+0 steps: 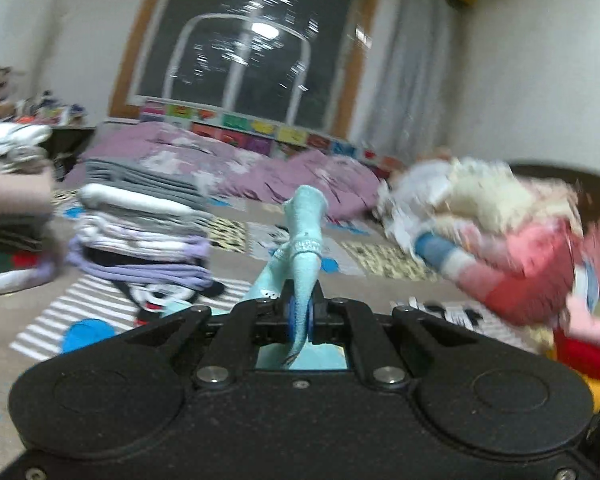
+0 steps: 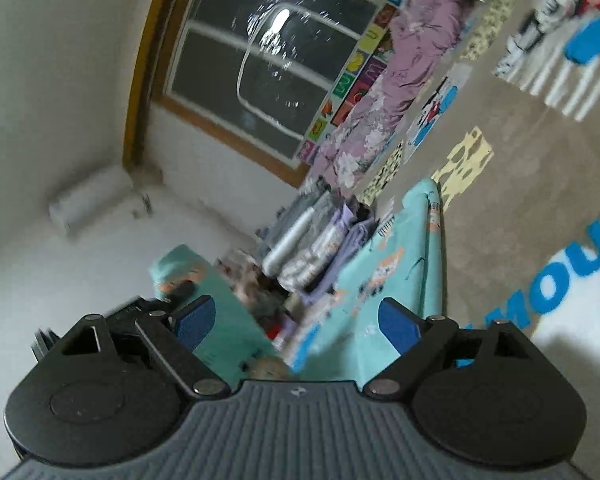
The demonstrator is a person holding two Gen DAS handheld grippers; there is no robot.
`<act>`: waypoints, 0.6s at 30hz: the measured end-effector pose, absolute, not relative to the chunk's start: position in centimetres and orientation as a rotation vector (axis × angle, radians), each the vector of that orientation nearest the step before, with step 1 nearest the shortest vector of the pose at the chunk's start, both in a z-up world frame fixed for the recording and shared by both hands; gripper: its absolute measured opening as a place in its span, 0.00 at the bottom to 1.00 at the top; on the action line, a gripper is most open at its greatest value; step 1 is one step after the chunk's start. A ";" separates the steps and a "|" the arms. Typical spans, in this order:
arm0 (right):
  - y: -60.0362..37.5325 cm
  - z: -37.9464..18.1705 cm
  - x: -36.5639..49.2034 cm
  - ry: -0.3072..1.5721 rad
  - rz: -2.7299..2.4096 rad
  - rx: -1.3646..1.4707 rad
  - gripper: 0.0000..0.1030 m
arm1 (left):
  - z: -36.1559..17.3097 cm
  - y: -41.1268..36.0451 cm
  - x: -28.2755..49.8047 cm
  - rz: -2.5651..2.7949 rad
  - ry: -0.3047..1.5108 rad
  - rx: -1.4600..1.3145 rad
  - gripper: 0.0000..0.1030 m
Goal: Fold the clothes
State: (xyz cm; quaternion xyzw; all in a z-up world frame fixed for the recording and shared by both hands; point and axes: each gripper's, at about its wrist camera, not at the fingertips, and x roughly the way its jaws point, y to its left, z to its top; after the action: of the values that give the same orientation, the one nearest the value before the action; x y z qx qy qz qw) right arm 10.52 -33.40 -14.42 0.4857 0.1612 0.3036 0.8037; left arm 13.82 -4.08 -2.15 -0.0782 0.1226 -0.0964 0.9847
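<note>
A light teal garment with cartoon prints is pinched between the blue pads of my left gripper, which is shut on it. The cloth stands up in a twisted strip in front of the jaws. In the right wrist view, which is rolled sideways, the same teal garment hangs spread in front of my right gripper. Its jaws stand wide open, and the blue pads do not press on the cloth. Both views are blurred by motion.
Stacks of folded clothes stand on the patterned rug at the left, and a loose heap of pink and white clothes lies at the right. A purple duvet lies below the dark window.
</note>
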 end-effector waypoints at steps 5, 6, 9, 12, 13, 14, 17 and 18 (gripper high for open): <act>-35.7 -15.6 10.6 0.309 0.623 1.219 0.87 | -4.7 -10.1 14.8 -0.235 0.294 -0.002 0.03; -36.1 -15.9 10.7 0.304 0.611 1.248 0.87 | -5.3 -11.1 14.9 -0.242 0.304 0.028 0.03; -37.3 -17.1 10.6 0.301 0.563 1.318 0.87 | -7.1 -14.0 15.7 -0.264 0.346 0.098 0.03; -38.5 -18.2 10.6 0.298 0.514 1.387 0.89 | -8.7 -16.2 16.1 -0.276 0.379 0.150 0.03; -38.8 -18.5 10.6 0.302 0.499 1.398 0.90 | -9.3 -17.0 16.1 -0.275 0.386 0.182 0.03; -39.2 -18.8 10.6 0.306 0.484 1.408 0.90 | -9.8 -17.7 16.1 -0.276 0.392 0.208 0.03; -39.7 -19.7 10.8 0.337 0.445 1.415 0.90 | -11.2 -18.9 16.2 -0.282 0.415 0.254 0.03; -39.8 -20.0 10.9 0.346 0.439 1.416 0.90 | -11.6 -19.3 16.2 -0.283 0.422 0.270 0.03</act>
State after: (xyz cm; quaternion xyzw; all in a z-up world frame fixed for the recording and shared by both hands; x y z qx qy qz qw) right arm 10.86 -39.80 -19.97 0.6418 0.1569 0.1989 0.7239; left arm 16.18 -19.30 -11.65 0.1332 0.2080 -0.1397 0.9589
